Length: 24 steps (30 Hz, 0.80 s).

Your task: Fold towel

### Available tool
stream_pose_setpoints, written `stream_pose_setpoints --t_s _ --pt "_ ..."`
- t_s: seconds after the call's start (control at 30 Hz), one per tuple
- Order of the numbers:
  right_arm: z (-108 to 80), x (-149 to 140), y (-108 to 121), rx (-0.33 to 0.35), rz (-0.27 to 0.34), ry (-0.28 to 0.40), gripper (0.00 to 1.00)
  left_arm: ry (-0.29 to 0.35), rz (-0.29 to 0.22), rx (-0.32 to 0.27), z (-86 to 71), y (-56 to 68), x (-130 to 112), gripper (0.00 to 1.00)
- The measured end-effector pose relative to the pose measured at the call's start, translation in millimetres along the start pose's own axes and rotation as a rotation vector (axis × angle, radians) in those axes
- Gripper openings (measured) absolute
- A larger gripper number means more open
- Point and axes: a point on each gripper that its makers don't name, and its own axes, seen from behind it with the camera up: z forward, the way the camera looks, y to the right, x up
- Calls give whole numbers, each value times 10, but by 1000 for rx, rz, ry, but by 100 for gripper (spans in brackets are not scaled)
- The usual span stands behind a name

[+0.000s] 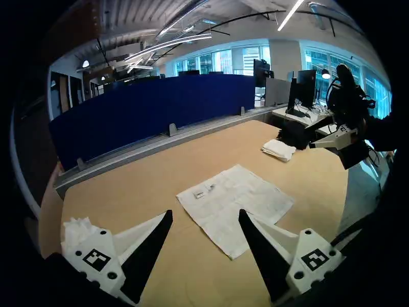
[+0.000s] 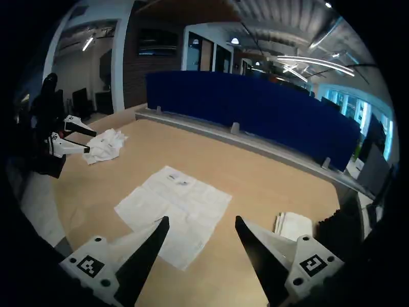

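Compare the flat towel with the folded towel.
The flat towel lies spread open; the folded towel is a thick, compact stack. The flat towel covers far more of the table than the folded towel. Both are white.

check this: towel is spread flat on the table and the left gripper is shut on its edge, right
No. The towel is spread flat on the table, but the left gripper is open and holds nothing, as the left gripper view shows.
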Motion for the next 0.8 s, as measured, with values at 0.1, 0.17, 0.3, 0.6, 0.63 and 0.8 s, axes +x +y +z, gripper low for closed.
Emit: stream_pose_setpoints --t_s 0.1,0.17,0.3,0.6,0.63,0.8 --pt "42 -68 -36 8 -7 -15 100 -8 3 -12 37 42 -54 96" --pt "74 -127 -57 13 -11 -25 100 -16 9 -20 64 72 -106 96" --pt "141 -253 -90 20 -14 -43 100 -34 30 -38 136 137 -228 96" --pt "330 -682 -154 33 -12 -100 100 -114 66 -95 396 355 -751 96" --pt "359 -753 -167 37 -11 -111 100 -128 70 -103 429 384 -828 96" --pt "489 -1081 -239 58 -6 -162 100 -190 88 -137 582 495 -1168 96"
